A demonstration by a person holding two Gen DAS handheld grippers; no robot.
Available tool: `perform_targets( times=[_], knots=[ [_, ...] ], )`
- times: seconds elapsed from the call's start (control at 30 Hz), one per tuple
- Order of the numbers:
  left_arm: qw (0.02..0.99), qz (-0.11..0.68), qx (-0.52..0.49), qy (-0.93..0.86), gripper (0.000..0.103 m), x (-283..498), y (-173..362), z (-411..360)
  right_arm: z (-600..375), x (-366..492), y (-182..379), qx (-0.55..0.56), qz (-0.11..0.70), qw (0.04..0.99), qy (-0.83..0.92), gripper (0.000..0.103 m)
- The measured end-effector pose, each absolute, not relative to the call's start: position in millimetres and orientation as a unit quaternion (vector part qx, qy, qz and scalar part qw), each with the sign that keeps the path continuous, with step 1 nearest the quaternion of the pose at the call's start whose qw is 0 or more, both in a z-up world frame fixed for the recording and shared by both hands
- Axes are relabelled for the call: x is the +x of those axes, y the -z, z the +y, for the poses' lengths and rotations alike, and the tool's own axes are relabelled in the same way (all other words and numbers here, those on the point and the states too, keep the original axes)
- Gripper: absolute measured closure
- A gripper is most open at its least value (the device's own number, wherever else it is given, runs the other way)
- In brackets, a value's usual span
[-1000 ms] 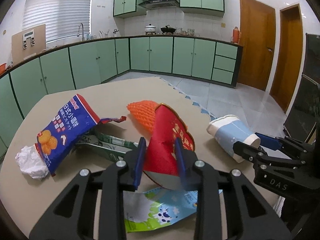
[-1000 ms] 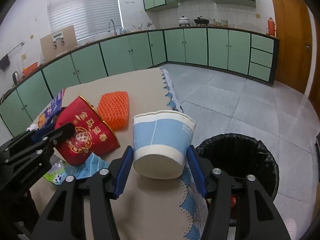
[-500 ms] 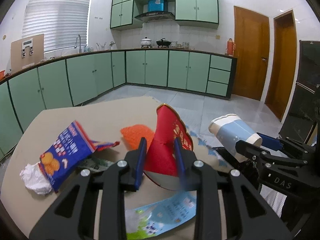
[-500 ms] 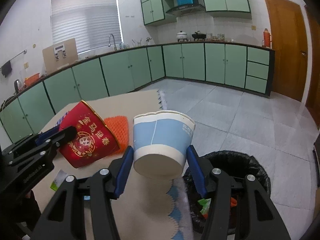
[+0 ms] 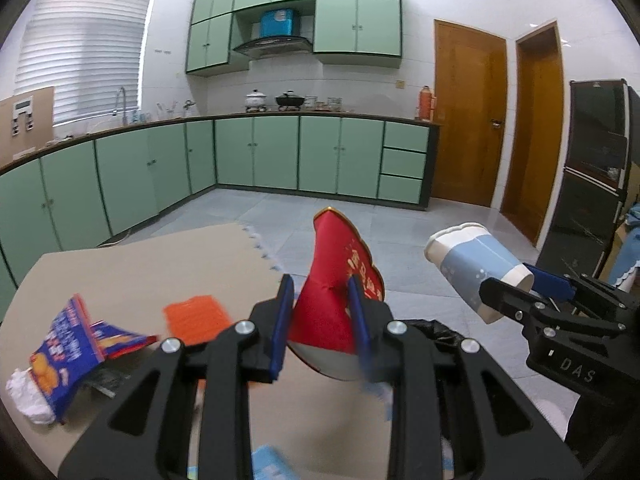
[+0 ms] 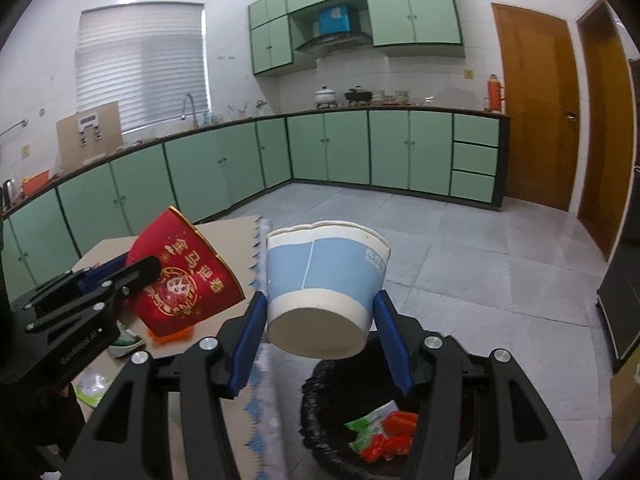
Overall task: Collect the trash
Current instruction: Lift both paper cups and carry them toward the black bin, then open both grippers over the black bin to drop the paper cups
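My left gripper (image 5: 320, 320) is shut on a red paper bowl with gold print (image 5: 336, 280), held in the air past the table's right edge; it also shows in the right wrist view (image 6: 184, 276). My right gripper (image 6: 318, 320) is shut on a blue and white paper cup (image 6: 324, 276), held over the black-lined trash bin (image 6: 320, 412). The cup also shows in the left wrist view (image 5: 476, 268). Green and red wrappers (image 6: 380, 432) lie in the bin.
On the tan table (image 5: 140, 276) lie an orange foam net (image 5: 196, 318), a blue snack bag (image 5: 72, 348), a white tissue wad (image 5: 24, 396) and a green-white wrapper (image 6: 90, 386). Green kitchen cabinets (image 5: 256, 156) line the far walls.
Both grippers have lifted their loads and moved right, off the table toward the bin. The bin's inside now shows under the cup.
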State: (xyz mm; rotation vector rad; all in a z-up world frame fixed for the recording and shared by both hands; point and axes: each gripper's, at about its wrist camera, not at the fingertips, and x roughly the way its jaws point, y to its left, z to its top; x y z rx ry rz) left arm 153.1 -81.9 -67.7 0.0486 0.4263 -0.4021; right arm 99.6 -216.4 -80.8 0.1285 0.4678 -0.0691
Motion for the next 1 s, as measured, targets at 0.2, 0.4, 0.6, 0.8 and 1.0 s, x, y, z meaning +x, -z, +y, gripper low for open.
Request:
perform_targets(
  times=[0.2,0.4,0.6,0.8,1.0],
  knots=[
    [0.948,0.215,0.038,0.230,0.077,166.9,76.7,-130.8,-259.8,103.4,90.6,0.080,0.243,0.964,0.075,0.049],
    [0.939,0.238,0.048,0.244,0.077,182.9,96.6,-169.2,-301.6,114.3,114.0,0.078,0.271,0.953,0.109,0.049],
    [0.925,0.262,0.059,0.270,0.075,206.6,110.0,-204.9,-333.9,127.4,136.6,0.089,0.295,0.942,0.132,0.030],
    [0.917,0.274,0.054,0.285,0.060,217.6,115.4,-218.3,-353.4,127.6,151.7,0.100,0.309,0.934,0.152,0.029],
    [0.927,0.260,0.039,0.269,0.054,211.9,107.4,-194.7,-348.3,117.5,149.2,0.099,0.302,0.935,0.159,0.019]
  ],
)
